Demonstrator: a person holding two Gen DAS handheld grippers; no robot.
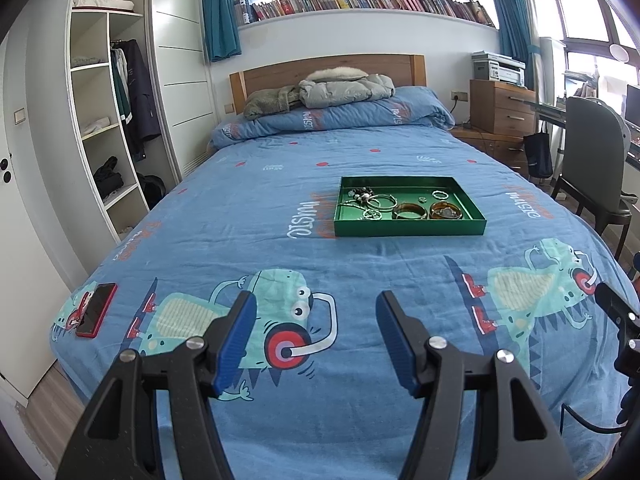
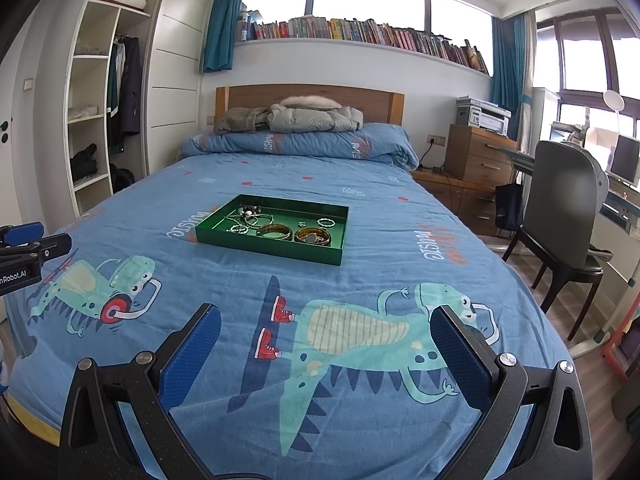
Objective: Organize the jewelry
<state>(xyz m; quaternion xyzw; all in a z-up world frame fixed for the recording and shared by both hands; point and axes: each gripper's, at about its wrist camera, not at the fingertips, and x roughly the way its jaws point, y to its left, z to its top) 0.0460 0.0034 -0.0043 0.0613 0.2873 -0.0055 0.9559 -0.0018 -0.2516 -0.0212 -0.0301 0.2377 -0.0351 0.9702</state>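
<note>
A green tray (image 1: 408,227) (image 2: 224,236) lies on the blue bedspread near the middle of the bed. In it sit two amber bangles (image 1: 409,212) (image 2: 313,236), silver bracelets (image 1: 382,202) and a tangle of beaded chains (image 2: 248,212). My left gripper (image 1: 316,308) hovers open over the bed's near end, well short of the tray, nothing between its blue pads. My right gripper (image 2: 326,320) is also open and empty, wider apart, above the dinosaur print. Each gripper's side shows at the edge of the other's view.
A red phone (image 1: 96,310) lies at the bed's near left corner. Folded jackets (image 1: 344,90) rest on the pillow roll by the headboard. An open wardrobe (image 1: 108,120) stands left; a chair (image 2: 560,220), a desk and drawers with a printer (image 2: 484,114) stand right.
</note>
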